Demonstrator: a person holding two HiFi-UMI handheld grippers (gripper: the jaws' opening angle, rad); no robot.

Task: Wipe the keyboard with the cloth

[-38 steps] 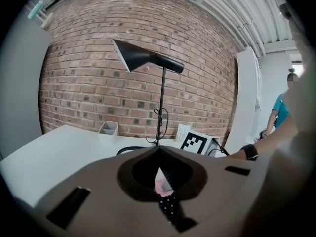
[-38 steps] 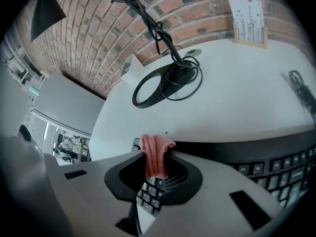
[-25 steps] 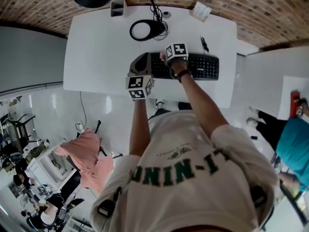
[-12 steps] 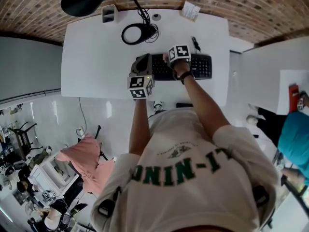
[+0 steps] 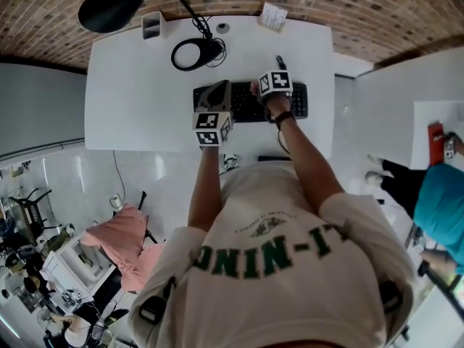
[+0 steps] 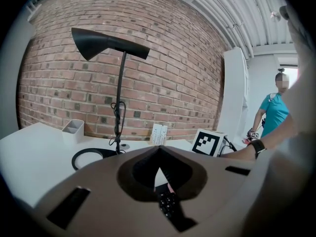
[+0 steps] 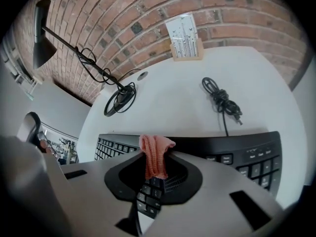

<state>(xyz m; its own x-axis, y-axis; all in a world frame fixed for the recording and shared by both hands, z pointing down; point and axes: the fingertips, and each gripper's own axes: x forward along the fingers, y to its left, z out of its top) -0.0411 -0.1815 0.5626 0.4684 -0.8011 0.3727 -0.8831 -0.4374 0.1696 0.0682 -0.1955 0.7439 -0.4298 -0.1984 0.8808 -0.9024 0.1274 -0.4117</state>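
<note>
Sweeping rightward: right gripper (image 7: pixel 157 154), clenched on the pink cloth (image 7: pixel 154 163), now sits past the middle of the keyboard (image 5: pixel 243 109) (a second ago, nearer its left end). Left gripper (image 6: pixel 159 152), jaws together on nothing, sits over the left keys by the desk (image 5: pixel 130 85) front edge. Right-hand keys likely remain.

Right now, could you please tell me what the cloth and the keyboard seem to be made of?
The cloth looks like a soft pink knit, perhaps cotton or microfibre: ribbed rows and limp folds show. The keyboard looks like matte black plastic: moulded keys, little glare.

1 kbd (image 5: pixel 243 109), 1 cloth (image 7: pixel 155 159), 1 lamp (image 5: pixel 109 9)
</note>
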